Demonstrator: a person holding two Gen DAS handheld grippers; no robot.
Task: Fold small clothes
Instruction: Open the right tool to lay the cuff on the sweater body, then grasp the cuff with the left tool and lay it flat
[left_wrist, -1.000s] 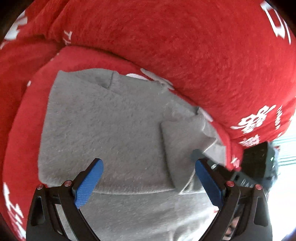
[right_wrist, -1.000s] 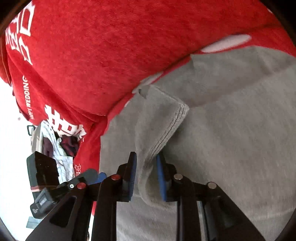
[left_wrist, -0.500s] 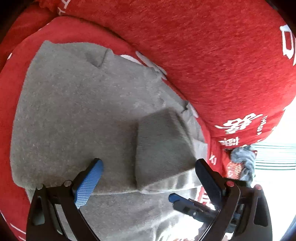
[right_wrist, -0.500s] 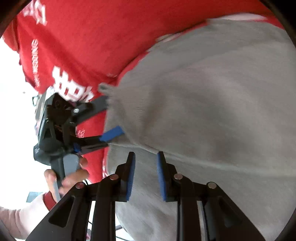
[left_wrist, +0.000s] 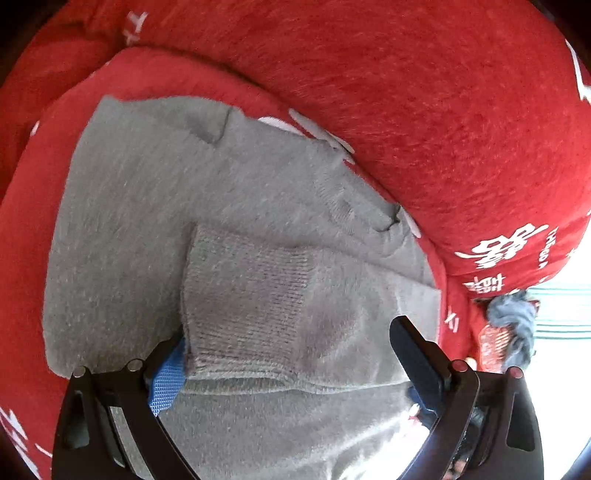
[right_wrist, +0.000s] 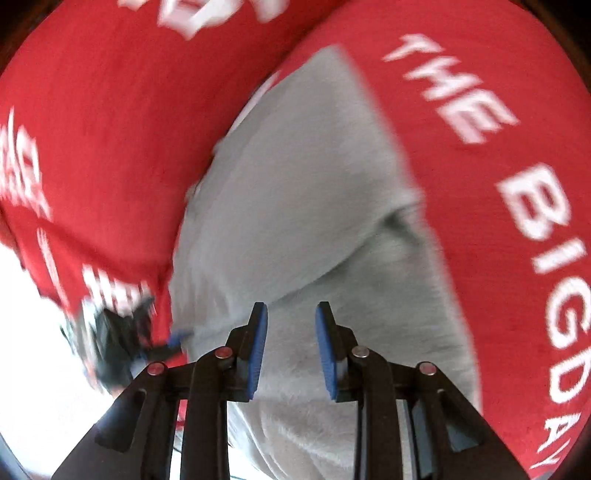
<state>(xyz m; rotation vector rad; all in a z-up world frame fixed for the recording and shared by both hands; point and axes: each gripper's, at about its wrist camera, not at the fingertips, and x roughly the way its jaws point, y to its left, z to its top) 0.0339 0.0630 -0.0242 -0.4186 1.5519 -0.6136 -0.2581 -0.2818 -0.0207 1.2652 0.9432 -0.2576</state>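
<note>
Grey sweater (left_wrist: 155, 229) flat on red cushion (left_wrist: 424, 110), ribbed cuff (left_wrist: 243, 295) folded over it, left gripper (left_wrist: 291, 362) wide apart above

Daylight floods both views, bright and even, with soft shadows only in the folds of the grey sweater (left_wrist: 229, 206). The left wrist view is sharp; its lower right corner burns out to white glare. The right wrist view is smeared by motion: the white lettering on the red cover (right_wrist: 480, 155) streaks, and the left edge is washed out. Fisheye bending curves everything toward dark corners.
</note>
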